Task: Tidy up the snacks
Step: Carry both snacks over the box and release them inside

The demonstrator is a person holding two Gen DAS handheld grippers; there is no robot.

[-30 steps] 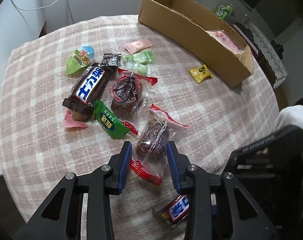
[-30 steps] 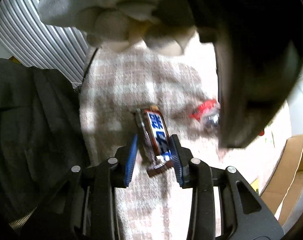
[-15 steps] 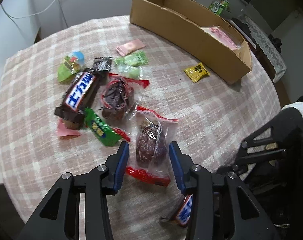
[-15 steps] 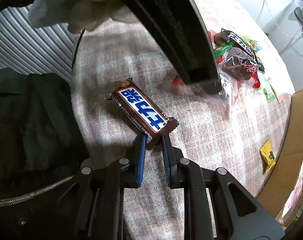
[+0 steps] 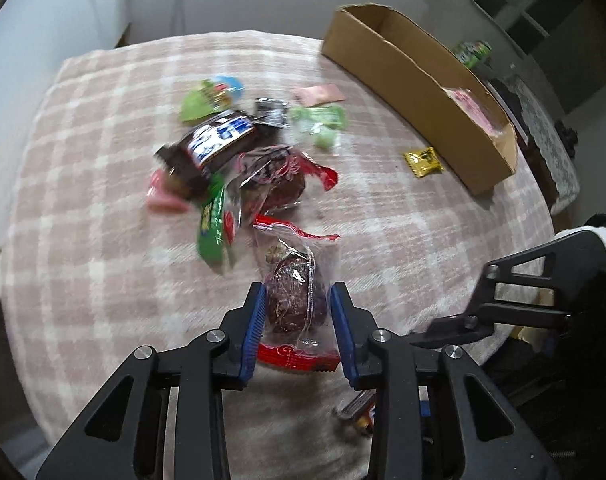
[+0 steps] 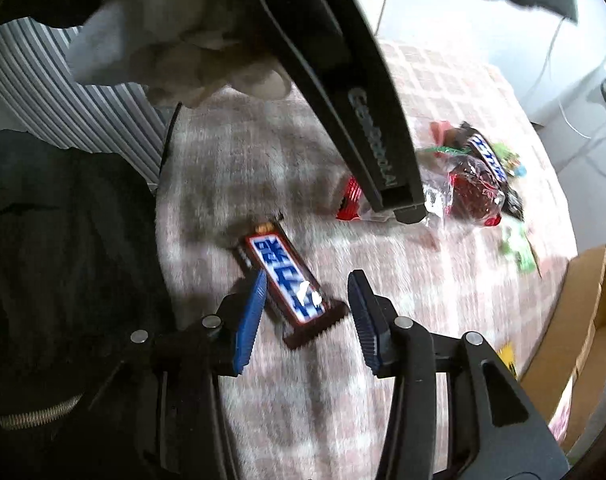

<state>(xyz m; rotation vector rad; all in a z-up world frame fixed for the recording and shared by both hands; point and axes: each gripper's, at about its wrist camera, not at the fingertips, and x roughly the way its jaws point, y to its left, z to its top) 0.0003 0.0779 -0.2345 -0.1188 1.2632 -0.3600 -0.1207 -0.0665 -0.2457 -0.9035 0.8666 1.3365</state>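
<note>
Snacks in mixed wrappers lie heaped on the pink-and-white checked tabletop (image 5: pixel 103 240), well apart from the long brown cardboard box (image 5: pixel 403 80) at the far edge — presumably where they belong. The left gripper (image 5: pixel 297 320) has just been narrowing its blue-padded fingers (image 5: pixel 255 320) around a clear plastic packet with red ends holding a dark round cake (image 5: pixel 295 296); the pads press its sides, so it is gripped, with the packet's long axis running straight away from the camera, one red end under the fingers and the other pointing toward the heap. The right gripper (image 6: pixel 307 312) has just been spreading, and its fingers now stand open either side of a brown chocolate bar with a blue-and-white label (image 6: pixel 287 280), which rests on the cloth near the tabletop's near edge. That bar lies diagonally — one crimped end between the fingers, the other slanting up and left — so it seems released rather than held. A small yellow sachet (image 5: pixel 422 162) sits just beside the box.
</note>
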